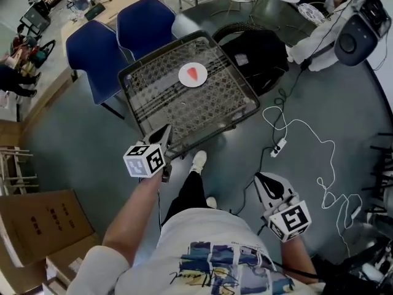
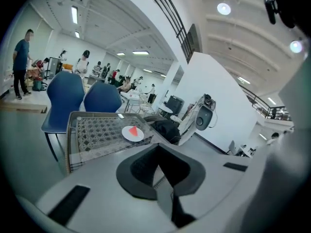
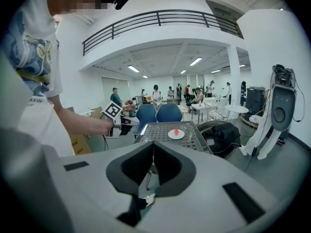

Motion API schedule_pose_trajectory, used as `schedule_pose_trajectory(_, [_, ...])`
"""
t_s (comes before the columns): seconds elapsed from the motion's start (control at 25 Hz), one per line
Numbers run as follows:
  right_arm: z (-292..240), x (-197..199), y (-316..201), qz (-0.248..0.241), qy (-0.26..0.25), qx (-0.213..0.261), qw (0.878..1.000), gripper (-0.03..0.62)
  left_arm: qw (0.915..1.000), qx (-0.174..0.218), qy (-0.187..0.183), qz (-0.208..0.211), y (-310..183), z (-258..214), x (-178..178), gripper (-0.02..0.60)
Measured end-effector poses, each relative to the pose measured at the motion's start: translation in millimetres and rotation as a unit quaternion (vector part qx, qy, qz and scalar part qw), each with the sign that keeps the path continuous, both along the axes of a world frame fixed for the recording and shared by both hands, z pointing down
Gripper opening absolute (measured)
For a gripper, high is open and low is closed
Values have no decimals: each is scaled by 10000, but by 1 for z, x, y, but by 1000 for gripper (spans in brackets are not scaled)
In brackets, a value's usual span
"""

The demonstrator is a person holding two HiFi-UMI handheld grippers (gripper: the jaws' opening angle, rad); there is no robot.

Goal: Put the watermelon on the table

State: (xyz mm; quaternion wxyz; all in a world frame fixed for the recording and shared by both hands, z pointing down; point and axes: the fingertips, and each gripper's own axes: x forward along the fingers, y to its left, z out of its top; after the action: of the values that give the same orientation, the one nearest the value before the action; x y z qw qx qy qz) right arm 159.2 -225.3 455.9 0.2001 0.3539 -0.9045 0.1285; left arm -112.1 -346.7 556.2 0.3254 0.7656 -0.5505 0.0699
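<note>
Close by the person's shirt (image 1: 227, 257), the left gripper (image 1: 164, 133) and right gripper (image 1: 263, 178) hang with jaws together, holding nothing. The watermelon (image 1: 195, 74) lies on a plate (image 1: 183, 78) mid-counter (image 1: 147, 103), well beyond both. Moving it onto the counter itself apparently remains.

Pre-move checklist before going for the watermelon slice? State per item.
1. Red watermelon slice in sight, on round white plate: ok.
2. Left gripper open for a grasp: not ok, jaws together, nothing held.
3. Right gripper open: not ok, jaws together, nothing held.
4. Bare room on glass-topped lattice table beside the plate: ok.
5. Slice firmness: cannot tell.
</note>
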Motion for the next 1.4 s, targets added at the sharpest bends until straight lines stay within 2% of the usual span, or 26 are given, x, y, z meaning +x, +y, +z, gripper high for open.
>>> schedule_pose_trajectory(0.16, [2, -1, 40, -310, -93, 42, 9995, 11, 9983, 226, 132, 518, 85, -43, 31, 9])
schedule_pose_trajectory(0.36, [-12, -18, 78, -645, -126, 265, 9975, 11, 9895, 393, -41, 1392, 169, -84, 62, 9])
schedule_pose_trajectory(0.48, [-23, -28, 95, -689, -159, 393, 9967, 11, 9817, 480, 44, 1844, 205, -103, 77, 9])
schedule_pose_trajectory(0.64, [-34, -53, 118, -799, -110, 513, 9954, 11, 9742, 701, 212, 2137, 242, -131, 81, 9])
schedule_pose_trajectory(0.84, [-41, -103, 150, -1021, -2, 655, 9926, 11, 9633, 847, 369, 2521, 291, -158, 66, 9])
schedule_pose_trajectory(1.0, [-49, -157, 187, -1264, 83, 691, 9895, 11, 9541, 1002, 345, 2801, 337, -175, 35, 9])
schedule_pose_trajectory(1.4, [-65, -246, 267, -1297, 215, 782, 9882, 11, 9451, 1113, 524, 3028, 414, -187, -44, 9])
